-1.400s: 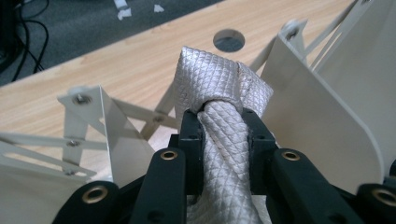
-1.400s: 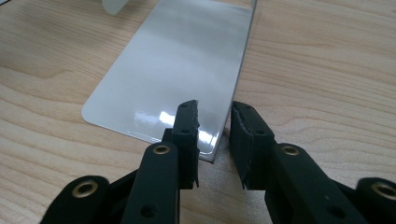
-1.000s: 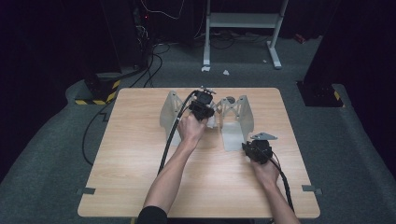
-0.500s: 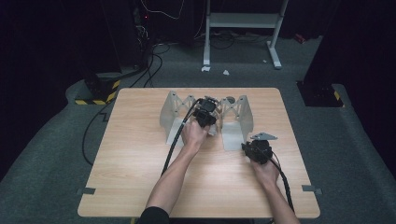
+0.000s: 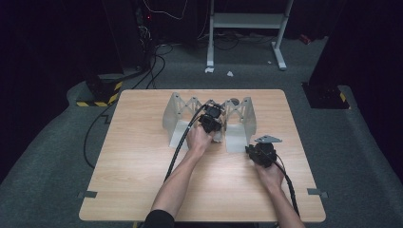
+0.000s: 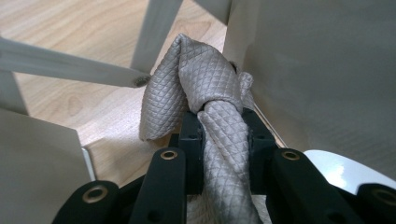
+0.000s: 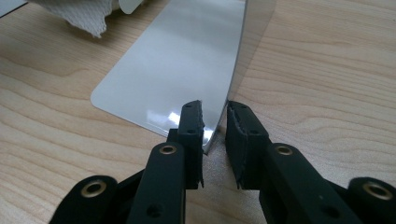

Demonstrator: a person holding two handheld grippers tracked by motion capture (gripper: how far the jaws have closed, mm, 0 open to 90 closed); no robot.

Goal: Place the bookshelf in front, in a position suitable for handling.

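Left gripper [image 6: 219, 140]: clamped on a twisted grey cloth [image 6: 205, 88], held inside the metal rack [image 5: 247, 118].
Right gripper [image 7: 215, 135]: jaws just closing astride the rack's side plate [image 7: 238, 51], not visibly pressed.
Rack: stood on the table [image 5: 142, 161].

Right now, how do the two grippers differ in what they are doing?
The left gripper is shut on a bunched quilted cloth, while the right gripper straddles the metal rack's upright wall, with a gap showing at one pad. The left sits inside the rack; the right is at its outer edge. Both are black.
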